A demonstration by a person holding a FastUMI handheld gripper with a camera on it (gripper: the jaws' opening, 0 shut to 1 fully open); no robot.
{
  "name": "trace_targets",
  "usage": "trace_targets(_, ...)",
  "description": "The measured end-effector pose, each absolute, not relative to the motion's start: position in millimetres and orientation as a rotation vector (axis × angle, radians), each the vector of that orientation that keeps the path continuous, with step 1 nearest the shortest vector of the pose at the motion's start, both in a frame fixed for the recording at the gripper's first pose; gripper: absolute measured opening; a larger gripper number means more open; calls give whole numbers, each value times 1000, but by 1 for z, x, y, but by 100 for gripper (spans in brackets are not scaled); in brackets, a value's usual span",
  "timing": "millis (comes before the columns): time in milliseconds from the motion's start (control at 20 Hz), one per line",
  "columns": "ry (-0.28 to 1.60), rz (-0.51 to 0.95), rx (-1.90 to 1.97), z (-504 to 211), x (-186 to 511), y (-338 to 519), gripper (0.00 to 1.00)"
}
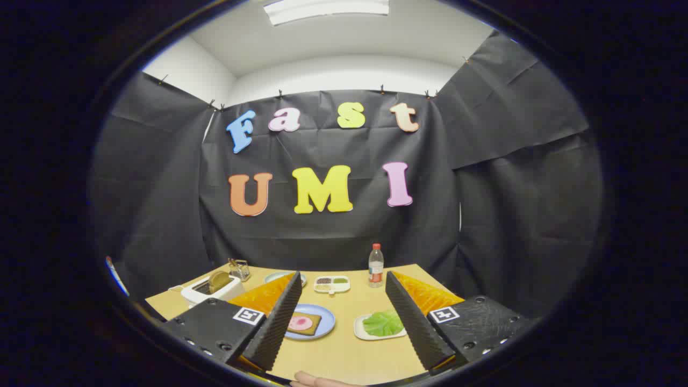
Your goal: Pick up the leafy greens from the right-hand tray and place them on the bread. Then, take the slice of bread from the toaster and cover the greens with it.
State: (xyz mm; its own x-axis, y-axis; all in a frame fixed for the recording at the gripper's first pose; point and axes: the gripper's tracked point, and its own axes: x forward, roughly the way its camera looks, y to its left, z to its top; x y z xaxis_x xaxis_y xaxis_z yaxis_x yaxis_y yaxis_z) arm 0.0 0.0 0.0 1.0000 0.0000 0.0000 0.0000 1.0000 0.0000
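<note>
I have the tongs (341, 322) spread wide, with nothing between the fingers and nothing touching them; they hang above the near part of the bench (344, 355), well back from everything I need. A fingertip (317, 381) of the hand carrying the rig peeks in right at the near edge.

The leafy greens (382, 323) lie ahead and slightly to the right, tucked just inside the right finger, on a small white tray (361, 331). The leaf's long axis seems to run across my line of approach, roughly side to side, so I judge that the fingers as they stand would straddle its length rather than its width; I would likely need to drop down and shift right to centre on it.

Beside the tray, toward the left finger, sits the blue plate (325, 322) holding the bread (302, 323) with a pink slice on top. That is where the greens must go, so the carry is short.

Farther out toward the left edge stands the white toaster (207, 292) with a slice (217, 279) sticking up from its slot. Toward the far edge I see a divided dish (331, 284), another plate (277, 277), a water bottle (375, 265) and a small metal kettle (238, 269).

No step is done yet, in my judgement.
</note>
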Motion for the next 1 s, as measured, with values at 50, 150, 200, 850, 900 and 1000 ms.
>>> trace_targets(50, 7, 11, 4, -3, 0, 4, 96)
trace_targets(150, 16, 25, 0, -8, 1, 7, 95)
trace_targets(200, 16, 26, -7, -9, 1, 8, 95)
trace_targets(850, 64, 8, -29, -37, 27, 2, 95)
trace_targets(900, 73, 7, -34, -40, 34, -1, 95)
trace_targets(1000, 88, 12, -48, -49, 50, -7, 95)
